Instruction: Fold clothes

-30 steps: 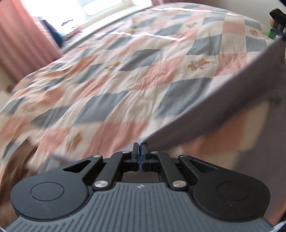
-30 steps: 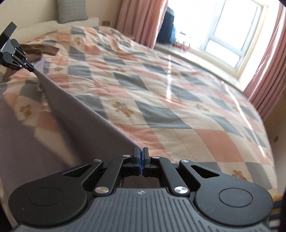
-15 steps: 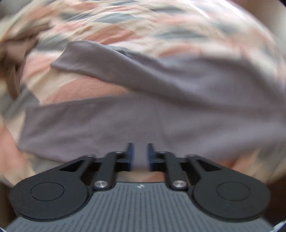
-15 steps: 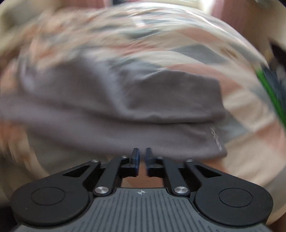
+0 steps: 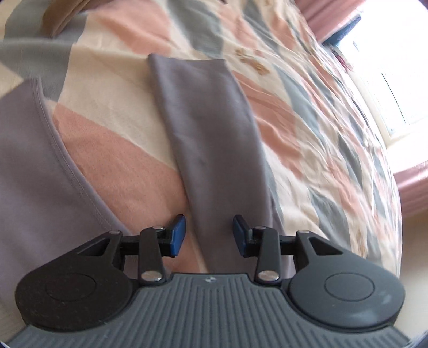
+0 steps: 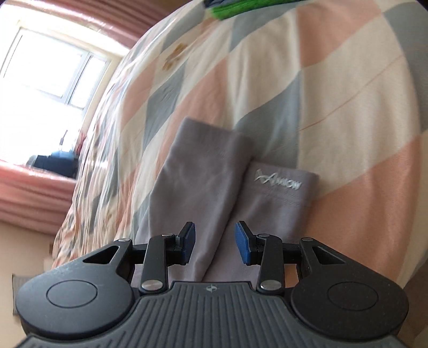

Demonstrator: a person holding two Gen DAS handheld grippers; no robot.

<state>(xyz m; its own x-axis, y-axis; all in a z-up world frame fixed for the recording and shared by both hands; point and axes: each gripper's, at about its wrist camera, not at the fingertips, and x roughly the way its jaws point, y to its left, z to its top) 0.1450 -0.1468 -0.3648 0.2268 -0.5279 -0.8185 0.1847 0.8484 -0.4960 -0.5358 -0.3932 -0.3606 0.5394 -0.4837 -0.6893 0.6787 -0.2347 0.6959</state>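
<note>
A grey garment lies flat on the checked bedspread. In the left wrist view one long grey band of it runs away from me, and a second grey part with a stitched hem lies at the left. My left gripper is open, its blue pads either side of the band, just above it. In the right wrist view two grey cuffed ends lie overlapped, one with a white logo. My right gripper is open above them, holding nothing.
The quilt has pink, grey and cream squares with bear prints. A brown garment lies at the far left top. Something green sits at the bed's far edge. Pink curtains and a bright window are beyond.
Both grippers held the grey garment stretched in the air a second ago. They have since laid it on the bed, let go and opened wide above it.
</note>
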